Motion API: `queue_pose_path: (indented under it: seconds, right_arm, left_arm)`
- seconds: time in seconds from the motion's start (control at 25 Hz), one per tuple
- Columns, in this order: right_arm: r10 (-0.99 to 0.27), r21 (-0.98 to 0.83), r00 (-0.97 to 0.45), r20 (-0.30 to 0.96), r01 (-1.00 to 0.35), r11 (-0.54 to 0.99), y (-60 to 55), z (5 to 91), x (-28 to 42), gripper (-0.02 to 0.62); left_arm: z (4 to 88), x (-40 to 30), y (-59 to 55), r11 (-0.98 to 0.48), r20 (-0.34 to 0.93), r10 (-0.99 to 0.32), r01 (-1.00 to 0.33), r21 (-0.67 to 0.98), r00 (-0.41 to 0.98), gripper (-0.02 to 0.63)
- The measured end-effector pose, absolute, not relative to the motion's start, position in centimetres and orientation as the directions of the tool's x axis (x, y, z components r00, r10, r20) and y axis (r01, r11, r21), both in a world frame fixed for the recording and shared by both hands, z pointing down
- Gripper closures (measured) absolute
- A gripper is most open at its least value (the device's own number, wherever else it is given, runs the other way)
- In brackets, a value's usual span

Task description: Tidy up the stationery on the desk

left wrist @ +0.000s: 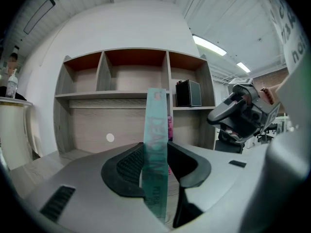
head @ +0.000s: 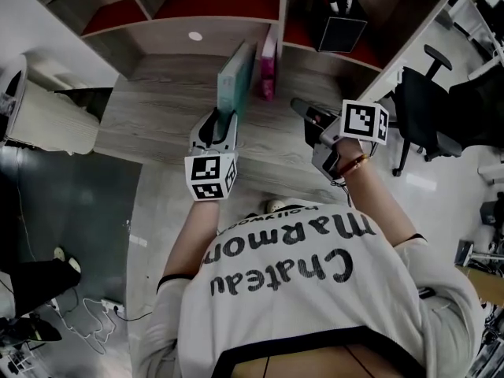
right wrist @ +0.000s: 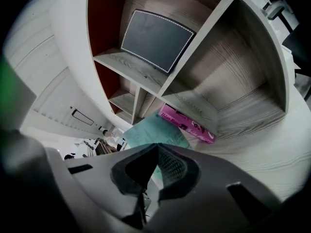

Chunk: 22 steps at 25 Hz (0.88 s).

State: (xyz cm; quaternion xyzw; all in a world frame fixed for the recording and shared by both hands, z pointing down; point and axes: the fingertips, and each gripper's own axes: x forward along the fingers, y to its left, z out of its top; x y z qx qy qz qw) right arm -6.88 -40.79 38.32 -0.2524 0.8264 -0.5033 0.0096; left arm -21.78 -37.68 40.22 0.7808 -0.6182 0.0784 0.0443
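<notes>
Left tongs (head: 216, 126) clamp the teal book (head: 236, 81) upright, not yet set beside the pink book (head: 268, 61); right tongs (head: 299, 106) are together, empty.

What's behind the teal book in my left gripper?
A pink book stands behind the teal book, at the foot of the shelf unit. In the left gripper view only a thin pink strip shows; the rest is covered. Whether the two books touch is unclear.

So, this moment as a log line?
left gripper: holds teal book upright | right gripper: shut, empty | pink book: on desk
</notes>
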Motion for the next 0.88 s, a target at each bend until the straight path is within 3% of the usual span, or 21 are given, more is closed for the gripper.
queue_pose_path:
  seconds: [0.88]
  right_arm:
    - [-0.439, -0.828, -0.848, 0.297, -0.457, 0.324, -41.4, 41.3, -5.6, 0.583]
  left_arm:
    - [41.7, -21.4, -40.2, -0.227, 0.097, -0.967, -0.968, 0.103, 0.237, 0.449]
